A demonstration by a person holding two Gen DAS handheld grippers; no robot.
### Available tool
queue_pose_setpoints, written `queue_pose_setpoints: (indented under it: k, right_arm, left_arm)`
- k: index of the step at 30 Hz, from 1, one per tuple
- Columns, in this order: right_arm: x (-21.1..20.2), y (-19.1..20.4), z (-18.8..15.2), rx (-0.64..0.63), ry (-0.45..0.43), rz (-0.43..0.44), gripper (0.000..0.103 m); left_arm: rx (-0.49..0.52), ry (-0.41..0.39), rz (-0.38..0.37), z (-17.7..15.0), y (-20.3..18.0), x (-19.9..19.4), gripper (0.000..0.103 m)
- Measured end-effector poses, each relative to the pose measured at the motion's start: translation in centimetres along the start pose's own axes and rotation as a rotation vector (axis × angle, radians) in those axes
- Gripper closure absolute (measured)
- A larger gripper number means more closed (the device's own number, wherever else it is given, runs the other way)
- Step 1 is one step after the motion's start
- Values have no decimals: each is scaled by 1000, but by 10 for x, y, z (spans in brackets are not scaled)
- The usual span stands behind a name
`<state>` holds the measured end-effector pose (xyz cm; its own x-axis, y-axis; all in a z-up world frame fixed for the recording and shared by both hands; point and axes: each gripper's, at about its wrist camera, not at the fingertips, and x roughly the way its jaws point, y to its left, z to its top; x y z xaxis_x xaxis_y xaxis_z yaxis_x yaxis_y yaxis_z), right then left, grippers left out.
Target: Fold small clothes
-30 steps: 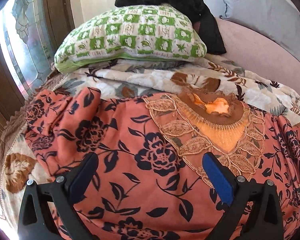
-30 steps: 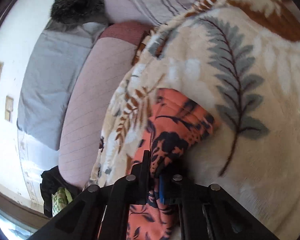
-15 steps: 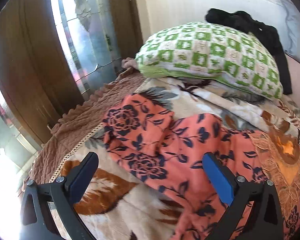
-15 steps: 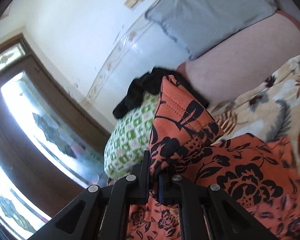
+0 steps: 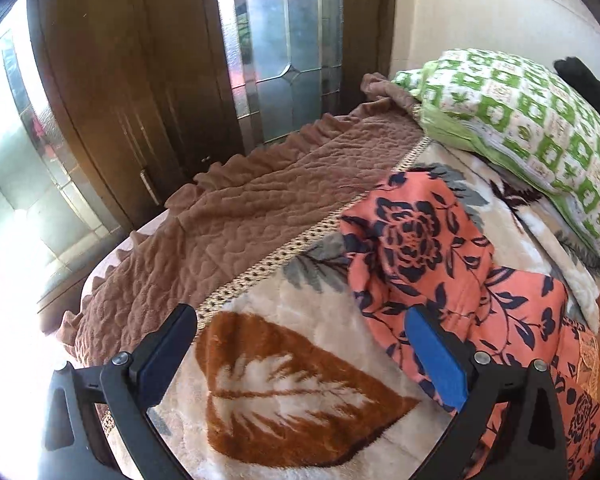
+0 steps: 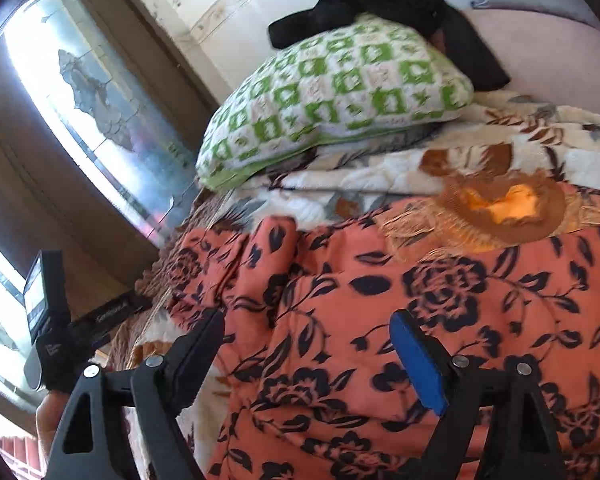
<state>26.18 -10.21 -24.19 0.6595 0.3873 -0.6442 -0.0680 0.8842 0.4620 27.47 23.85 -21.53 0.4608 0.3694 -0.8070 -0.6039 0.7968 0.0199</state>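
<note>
An orange dress with dark blue flowers (image 6: 440,320) lies spread on the bed, its embroidered brown and gold neckline (image 6: 496,208) toward the pillow. Its left sleeve (image 5: 416,240) lies bunched on the leaf-patterned blanket (image 5: 284,392). My left gripper (image 5: 300,356) is open and empty, hovering over the blanket just left of the sleeve, its right finger near the dress edge. My right gripper (image 6: 308,356) is open and empty, low over the dress body. The left gripper's body also shows in the right wrist view (image 6: 48,320) at the left edge.
A green and white checked pillow (image 6: 340,92) lies at the head of the bed with a black garment (image 6: 384,4) behind it. A brown quilted cover (image 5: 236,216) hangs at the bed's left edge, beside a wooden door with glass panes (image 5: 284,40).
My right gripper has opened and let go of the dress fold, which now lies on the dress. My left gripper has swung left from the dress middle toward the left sleeve and bed edge.
</note>
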Motion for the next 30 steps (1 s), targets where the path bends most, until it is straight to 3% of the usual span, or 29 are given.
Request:
queue_pose_setpoints:
  k: [1, 3, 4, 6, 10, 13, 15, 18, 21, 25, 26, 27, 28, 29, 30]
  right_arm:
    - [8, -7, 3, 9, 59, -25, 25]
    - [49, -19, -4, -18, 304, -134, 33]
    - [60, -21, -10, -40, 369, -185, 40]
    - [47, -2, -2, -105, 314, -198, 42]
    - [33, 59, 29, -152, 204, -36, 42]
    - [52, 122, 38, -240, 229, 100, 22]
    - [76, 152, 41, -235, 287, 157, 21]
    - [118, 162, 46, -115, 317, 98, 21]
    - [154, 147, 50, 22, 316, 60, 21]
    - [189, 134, 41, 119, 338, 90, 22]
    - [189, 139, 41, 103, 311, 104, 25]
    - [192, 145, 41, 78, 315, 145, 34]
    - [196, 151, 40, 51, 345, 166, 79]
    - [195, 156, 39, 23, 359, 151, 95]
    - [188, 162, 39, -18, 336, 137, 95]
  left_arm:
    - [-35, 12, 16, 2, 10, 4, 0]
    - [-103, 27, 59, 6, 33, 10, 0]
    - [-129, 38, 81, 8, 43, 14, 0]
    - [-183, 70, 114, 12, 63, 22, 0]
    - [-300, 111, 137, 15, 95, 30, 0]
    - [-359, 109, 143, 18, 112, 31, 0]
    - [-372, 107, 145, 20, 117, 31, 0]
    - [-367, 115, 128, 23, 118, 34, 0]
    - [-355, 130, 107, 27, 117, 42, 0]
    - [-362, 136, 87, 30, 114, 44, 0]
    - [-364, 135, 83, 30, 113, 43, 0]
    - [-365, 135, 77, 30, 112, 41, 0]
    - [-364, 134, 74, 30, 109, 40, 0]
    - [-357, 131, 73, 29, 106, 39, 0]
    - [-346, 130, 75, 29, 103, 38, 0]
